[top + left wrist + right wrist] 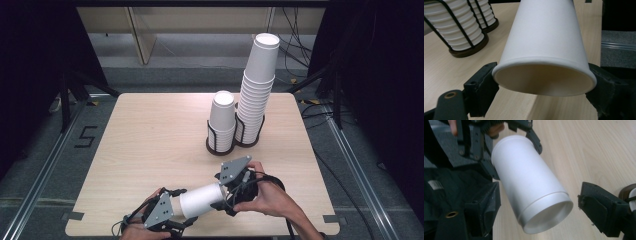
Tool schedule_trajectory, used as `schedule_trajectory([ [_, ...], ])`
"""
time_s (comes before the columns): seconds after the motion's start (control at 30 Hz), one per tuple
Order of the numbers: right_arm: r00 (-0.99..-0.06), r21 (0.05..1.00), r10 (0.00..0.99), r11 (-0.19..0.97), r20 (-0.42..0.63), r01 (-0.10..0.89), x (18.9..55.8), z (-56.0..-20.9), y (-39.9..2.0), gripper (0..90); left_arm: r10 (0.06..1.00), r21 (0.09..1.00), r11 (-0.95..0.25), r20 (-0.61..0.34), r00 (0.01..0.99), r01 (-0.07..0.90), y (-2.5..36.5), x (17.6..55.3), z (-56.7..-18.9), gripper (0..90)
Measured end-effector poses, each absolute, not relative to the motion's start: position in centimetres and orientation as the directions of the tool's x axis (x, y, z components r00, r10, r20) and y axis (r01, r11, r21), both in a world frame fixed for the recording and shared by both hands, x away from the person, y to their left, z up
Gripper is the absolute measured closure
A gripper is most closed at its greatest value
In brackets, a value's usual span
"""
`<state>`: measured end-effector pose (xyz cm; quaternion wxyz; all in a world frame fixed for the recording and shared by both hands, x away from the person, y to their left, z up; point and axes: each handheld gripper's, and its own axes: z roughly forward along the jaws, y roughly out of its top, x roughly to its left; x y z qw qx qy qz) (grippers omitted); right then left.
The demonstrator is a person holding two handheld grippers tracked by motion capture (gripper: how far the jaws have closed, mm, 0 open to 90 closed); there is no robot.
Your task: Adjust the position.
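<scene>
**Op A:** High view first: I have the white paper cup (202,200) lying on its side over the near edge of the wooden table (150,135), between my two grippers. My left gripper (172,212) has it at the near-left end.

**Op B:** Clamped or loose on that side?

**Op A:** Clamped. In the left gripper view my jaws press on either side of the cup's (546,50) open rim, and the cup points away toward the far side.

**Op B:** And your right gripper?

**Op A:** My right gripper (227,192) sits at the cup's other end. In the right gripper view its jaws stand spread, one on each side of the cup's (531,187) recessed base, with a gap showing between the right-hand pad and the cup wall. So I read it as released, around the cup but not pinching.

**Op B:** Anything else on the table?

**Op A:** Two wire holders at the far right, just beside each other. The short cup stack (222,122) stands in the left one, the tall cup stack (256,92) in the right one, leaning a little.
</scene>
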<state>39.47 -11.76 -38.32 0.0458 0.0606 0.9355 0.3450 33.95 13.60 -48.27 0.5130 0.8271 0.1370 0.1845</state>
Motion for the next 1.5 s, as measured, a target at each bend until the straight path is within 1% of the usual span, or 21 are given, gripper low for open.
schedule_trajectory([
  [0.2, -0.995, 0.571, 0.056, 0.821, -0.082, -0.001, 38.5, -39.3, -11.0, 18.6, 0.367, 0.876, -0.481, 0.176, 0.913, 0.024, 13.3, 33.6, -48.5, 17.0],
  [0.43, -0.995, 0.476, 0.001, 0.878, -0.104, -0.049, 37.6, -40.6, -9.9, 17.5, 0.325, 0.864, -0.502, 0.174, 0.929, 0.014, 13.0, 33.5, -48.5, 17.2],
  [0.5, -0.99, 0.441, -0.029, 0.893, -0.137, -0.088, 37.7, -41.1, -9.7, 18.5, 0.32, 0.858, -0.513, 0.172, 0.932, 0.017, 13.0, 33.4, -48.5, 17.3],
  [0.53, -0.991, 0.425, -0.01, 0.903, -0.135, -0.067, 37.5, -41.2, -9.6, 18.9, 0.317, 0.86, -0.511, 0.173, 0.933, 0.014, 13.0, 33.4, -48.6, 17.5],
  [0.63, -0.987, 0.409, -0.056, 0.905, -0.148, -0.113, 37.5, -41.7, -9.2, 19.8, 0.305, 0.865, -0.501, 0.16, 0.939, 0.015, 12.9, 33.3, -48.5, 18.0],
  [0.67, -0.989, 0.395, -0.039, 0.914, -0.144, -0.094, 37.3, -41.9, -9.1, 19.8, 0.302, 0.865, -0.502, 0.16, 0.94, 0.014, 12.9, 33.3, -48.5, 18.0],
  [0.7, -0.988, 0.386, -0.051, 0.916, -0.148, -0.105, 37.3, -42.0, -9.0, 19.8, 0.291, 0.858, -0.513, 0.164, 0.943, 0.009, 13.0, 33.3, -48.4, 18.0],
  [0.73, -0.99, 0.365, -0.027, 0.928, -0.141, -0.078, 37.1, -42.1, -8.9, 20.1, 0.285, 0.862, -0.506, 0.164, 0.944, 0.003, 13.0, 33.3, -48.5, 18.1],
  [0.8, -0.988, 0.364, -0.061, 0.925, -0.144, -0.11, 37.3, -42.4, -8.7, 22.0, 0.282, 0.855, -0.519, 0.169, 0.944, 0.002, 13.0, 33.2, -48.5, 18.0],
  [0.9, -0.986, 0.346, -0.076, 0.93, -0.148, -0.123, 37.2, -42.5, -8.7, 24.0, 0.275, 0.853, -0.521, 0.163, 0.947, 0.005, 12.9, 33.2, -48.5, 17.8],
  [0.93, -0.981, 0.349, -0.106, 0.924, -0.16, -0.156, 37.3, -42.6, -8.6, 24.5, 0.272, 0.845, -0.534, 0.184, 0.944, -0.011, 13.0, 33.2, -48.4, 17.8],
  [0.97, -0.987, 0.33, -0.071, 0.937, -0.141, -0.115, 37.0, -42.6, -8.7, 25.1, 0.263, 0.848, -0.53, 0.182, 0.948, -0.016, 13.0, 33.2, -48.4, 17.8],
  [1.03, -0.986, 0.322, -0.085, 0.938, -0.144, -0.128, 36.9, -42.7, -8.7, 25.8, 0.27, 0.858, -0.513, 0.172, 0.947, -0.01, 12.9, 33.1, -48.4, 17.4],
  [1.07, -0.979, 0.334, -0.122, 0.927, -0.165, -0.172, 37.2, -42.7, -8.7, 25.9, 0.27, 0.86, -0.51, 0.177, 0.946, -0.015, 13.0, 33.1, -48.3, 16.6],
  [1.13, -0.985, 0.329, -0.083, 0.935, -0.149, -0.128, 36.9, -42.5, -8.9, 25.7, 0.279, 0.886, -0.464, 0.158, 0.947, -0.012, 13.0, 33.2, -48.4, 13.8],
  [1.23, -0.983, 0.339, -0.087, 0.931, -0.163, -0.139, 36.9, -42.1, -9.1, 25.2, 0.312, 0.904, -0.427, 0.149, 0.938, -0.001, 13.1, 33.2, -48.4, 10.7],
  [1.3, -0.98, 0.361, -0.089, 0.921, -0.176, -0.148, 37.1, -41.9, -9.2, 25.2, 0.323, 0.918, -0.396, 0.128, 0.938, 0.011, 13.3, 33.4, -48.3, 10.9],
  [1.33, -0.976, 0.373, -0.113, 0.911, -0.186, -0.176, 37.3, -41.9, -9.3, 25.2, 0.329, 0.924, -0.382, 0.122, 0.937, 0.014, 13.5, 33.4, -48.2, 10.8],
  [1.37, -0.983, 0.372, -0.068, 0.919, -0.173, -0.129, 37.1, -41.7, -9.5, 25.2, 0.335, 0.93, -0.366, 0.113, 0.935, 0.019, 13.6, 33.5, -48.1, 10.9],
  [1.47, -0.98, 0.395, -0.082, 0.906, -0.183, -0.15, 37.6, -41.4, -9.9, 25.2, 0.354, 0.943, -0.33, 0.086, 0.931, 0.038, 13.9, 33.6, -48.0, 12.5],
  [1.5, -0.983, 0.398, -0.052, 0.909, -0.179, -0.121, 37.6, -41.3, -10.1, 25.2, 0.365, 0.948, -0.315, 0.085, 0.927, 0.037, 14.0, 33.7, -48.0, 13.6],
])
